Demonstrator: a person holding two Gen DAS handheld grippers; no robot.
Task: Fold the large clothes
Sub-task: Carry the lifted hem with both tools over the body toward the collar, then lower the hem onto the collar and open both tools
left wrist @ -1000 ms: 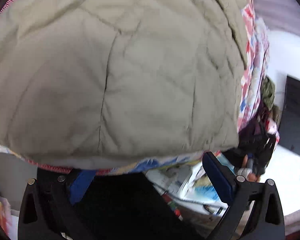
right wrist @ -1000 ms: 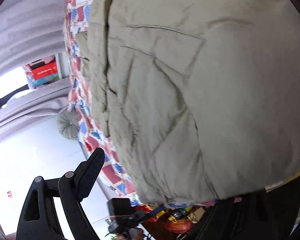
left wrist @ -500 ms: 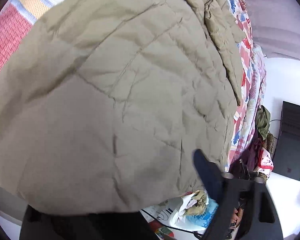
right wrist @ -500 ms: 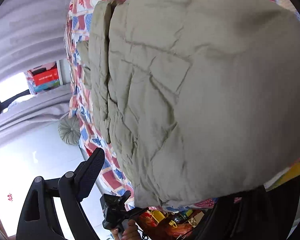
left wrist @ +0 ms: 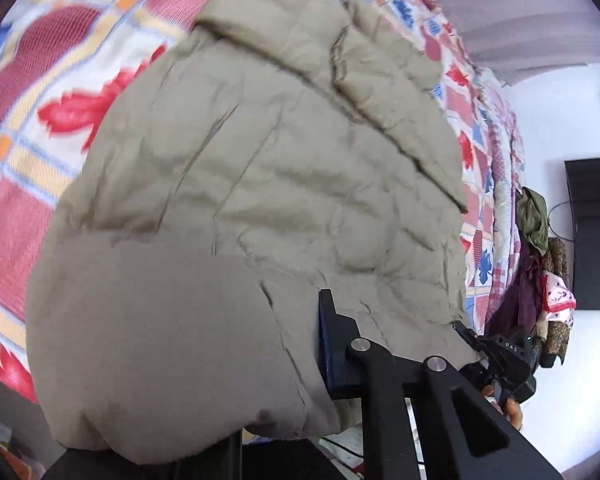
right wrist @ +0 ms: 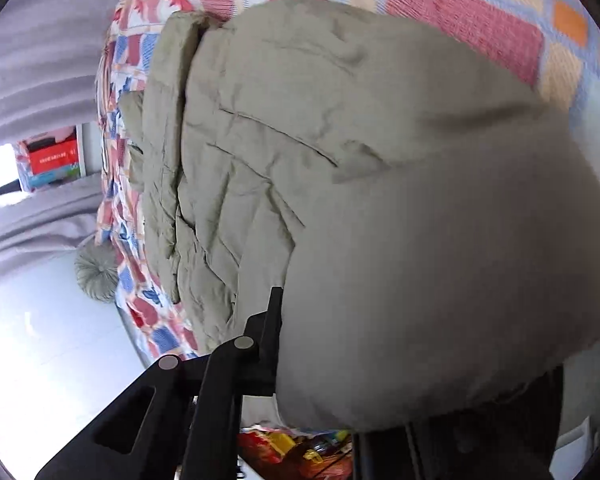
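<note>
Left gripper jaws have just closed on the near hem of the jacket; only one blue pad visible, fabric bulging over it. Right gripper has likewise just snapped shut on the hem's other corner, w/ cloth swallowing the far finger. Jacket lies on the bedspread, near edge bunched at both grippers, collar end away from them.

Risks: padded fabric is thick & slippery, so a shallow bite could slide out mid-lift. Prob only the top layer is pinched, so the under layer may sag. Uneven pull between hands would skew the fold or drag the whole jacket along.
</note>
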